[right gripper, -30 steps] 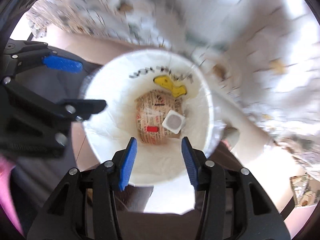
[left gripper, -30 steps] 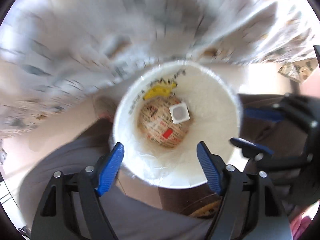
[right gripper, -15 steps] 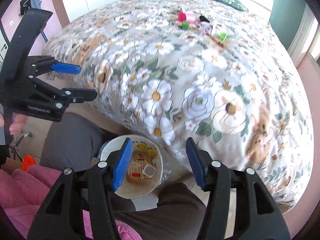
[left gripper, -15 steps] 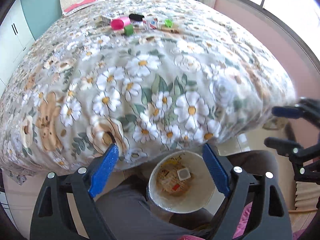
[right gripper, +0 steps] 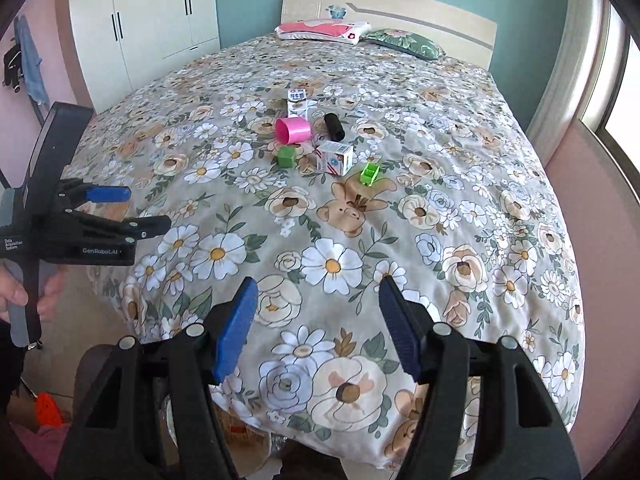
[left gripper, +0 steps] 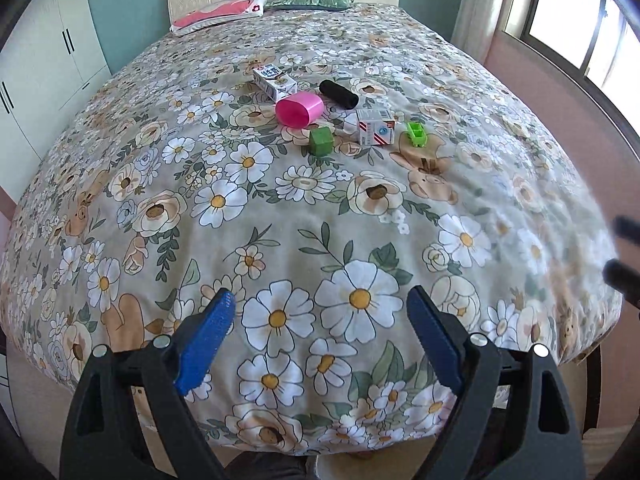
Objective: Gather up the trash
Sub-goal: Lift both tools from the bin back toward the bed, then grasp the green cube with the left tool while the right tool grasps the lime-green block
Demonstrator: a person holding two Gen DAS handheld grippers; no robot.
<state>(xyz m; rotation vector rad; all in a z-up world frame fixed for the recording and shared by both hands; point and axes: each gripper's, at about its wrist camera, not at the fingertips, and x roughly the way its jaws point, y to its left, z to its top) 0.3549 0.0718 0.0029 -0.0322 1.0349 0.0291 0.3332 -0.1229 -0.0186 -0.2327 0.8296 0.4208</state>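
Both views are lifted away from the white bin — it is lost from the left wrist view, and the bed [left gripper: 320,200] with its scattered items is now brought into sight. The left gripper [left gripper: 320,320] and right gripper [right gripper: 316,312] have just been opened wider — nothing is held between either pair of jaws.

The left gripper [left gripper: 320,312] hangs over the near edge of a bed [left gripper: 120,208] covered in a flowered quilt, its blue-padded jaws wide apart after opening, nothing between them. Mid-bed lie a pink plastic cup [left gripper: 299,109] on its side, a black cylinder [left gripper: 338,94], two small white cartons [left gripper: 274,79] [left gripper: 375,127], a green cube [left gripper: 321,141] and a green toy piece [left gripper: 416,133].
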